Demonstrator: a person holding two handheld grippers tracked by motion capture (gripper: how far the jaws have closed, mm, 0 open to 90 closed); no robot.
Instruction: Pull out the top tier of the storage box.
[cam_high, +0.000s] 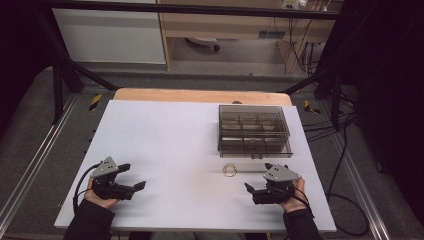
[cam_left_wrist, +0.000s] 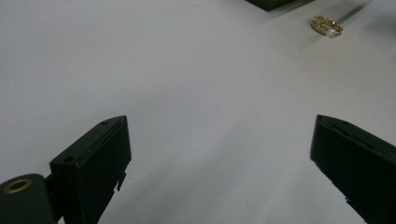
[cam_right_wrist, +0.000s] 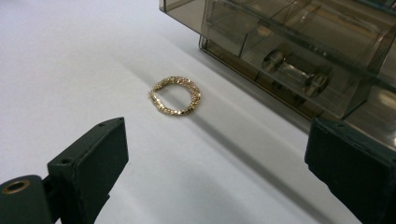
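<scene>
A small gold chain bracelet (cam_high: 230, 170) lies in a loop on the white table, just in front of a smoky clear compartment box (cam_high: 253, 131). In the right gripper view the bracelet (cam_right_wrist: 175, 95) rests ahead of the wide-apart jaws, with the box (cam_right_wrist: 299, 51) beyond it to the right. My right gripper (cam_high: 256, 179) is open and hovers right of the bracelet, nothing between its jaws. My left gripper (cam_high: 132, 176) is open near the table's front left, far from the bracelet (cam_left_wrist: 327, 26), which lies at the top right of its view.
The white table top (cam_high: 165, 145) lies on a wooden board (cam_high: 200, 95). Black frame bars and cables stand around the table, with grey floor beyond. The box has several compartments and a drawer-like front with a latch (cam_high: 255, 156).
</scene>
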